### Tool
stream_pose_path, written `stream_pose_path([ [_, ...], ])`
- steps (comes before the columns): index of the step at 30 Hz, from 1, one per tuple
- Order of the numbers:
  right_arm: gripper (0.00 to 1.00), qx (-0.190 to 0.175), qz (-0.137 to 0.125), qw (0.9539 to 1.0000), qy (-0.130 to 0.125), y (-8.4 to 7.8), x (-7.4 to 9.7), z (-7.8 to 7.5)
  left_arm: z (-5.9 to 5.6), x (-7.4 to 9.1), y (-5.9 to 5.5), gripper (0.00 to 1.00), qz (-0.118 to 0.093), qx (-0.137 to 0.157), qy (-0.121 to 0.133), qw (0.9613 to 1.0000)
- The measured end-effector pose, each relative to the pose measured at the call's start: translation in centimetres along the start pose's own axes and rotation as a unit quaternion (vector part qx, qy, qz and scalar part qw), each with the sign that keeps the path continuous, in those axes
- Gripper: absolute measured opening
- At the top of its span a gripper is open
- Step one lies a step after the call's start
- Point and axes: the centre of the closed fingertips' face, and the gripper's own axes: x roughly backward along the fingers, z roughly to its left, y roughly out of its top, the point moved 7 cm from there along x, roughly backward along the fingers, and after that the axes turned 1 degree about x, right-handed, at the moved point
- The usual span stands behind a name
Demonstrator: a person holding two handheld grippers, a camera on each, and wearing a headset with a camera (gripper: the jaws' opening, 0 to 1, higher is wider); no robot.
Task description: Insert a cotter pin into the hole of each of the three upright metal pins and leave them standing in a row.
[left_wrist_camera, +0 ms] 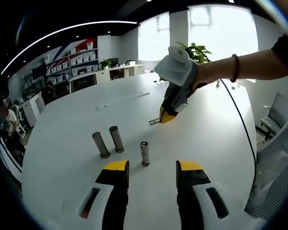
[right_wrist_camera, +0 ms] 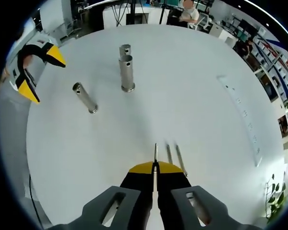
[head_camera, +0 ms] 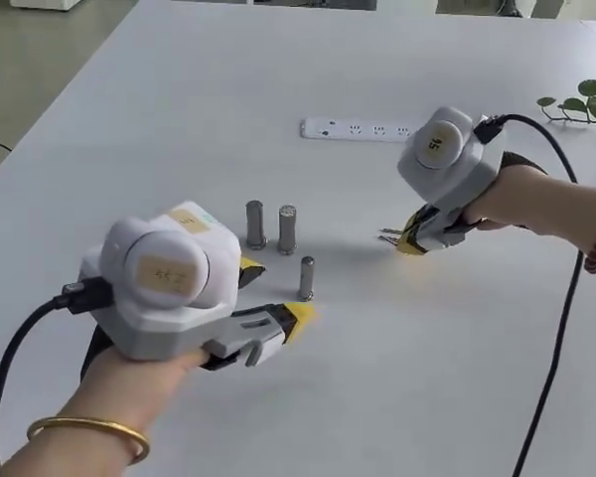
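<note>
the right tongs [right_wrist_camera: 155, 167] are clenched on one cotter pin [right_wrist_camera: 155, 152], pinched at its back end so the thin legs stick straight out ahead, ready to be aimed like a needle; i cannot tell whether it is off the table [head_camera: 179, 99]; two spare cotter pins [right_wrist_camera: 175, 154] lie flat just beside it, near at hand for the later rounds; the left tongs [left_wrist_camera: 153, 165] are released, jaws wide apart, hovering just short of the nearest metal pin [left_wrist_camera: 144, 153], probably so they can close on it and steady it while the cotter pin goes through; that metal pin stands upright a little apart from the other two metal pins [left_wrist_camera: 116, 139], which stand close together side by side, so the three do not form a tidy row; in the right gripper view the holes near their tops look empty, so i judge the job is at its first insertion; a push off the hole's line could topple the slim post.
</note>
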Motion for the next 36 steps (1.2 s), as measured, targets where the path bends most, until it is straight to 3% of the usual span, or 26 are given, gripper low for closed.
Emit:
stream_pose_path([
  [4, 0.00, 0.021, -0.009, 0.9997, -0.002, 0.2, 0.3, 0.4, 0.1, 0.1, 0.7, 0.38, -0.001, -0.005, -0.003, 1.0000],
  [10, 0.00, 0.060, -0.036, 0.9975, -0.008, 0.9, 2.9, 3.4, -0.3, 0.2, 1.7, 0.37, -0.006, -0.006, -0.014, 0.9999],
  [18, 0.00, 0.116, -0.094, 0.9888, 0.007, 2.1, 5.2, 7.0, -1.5, 0.0, 1.8, 0.31, 0.004, 0.026, -0.040, 0.9989],
  [20, 0.00, 0.127, -0.101, 0.9867, 0.007, 2.3, 5.5, 7.8, -2.0, -0.1, 1.6, 0.28, 0.016, 0.059, -0.058, 0.9964],
  [22, 0.00, 0.137, -0.110, 0.9844, 0.007, 2.5, 5.8, 8.3, -2.4, -0.3, 1.8, 0.27, 0.007, 0.089, -0.073, 0.9933],
  [29, 0.00, 0.170, -0.140, 0.9753, 0.012, 2.9, 6.4, 10.0, -3.0, -0.6, 2.1, 0.24, 0.007, 0.111, -0.090, 0.9897],
  [32, 0.00, 0.178, -0.151, 0.9722, 0.016, 3.2, 6.6, 10.6, -3.4, -0.8, 2.1, 0.21, 0.014, 0.145, -0.103, 0.9839],
  [36, 0.00, 0.207, -0.158, 0.9654, 0.017, 3.7, 6.7, 11.7, -3.5, -0.9, 1.9, 0.19, 0.018, 0.166, -0.104, 0.9804],
])
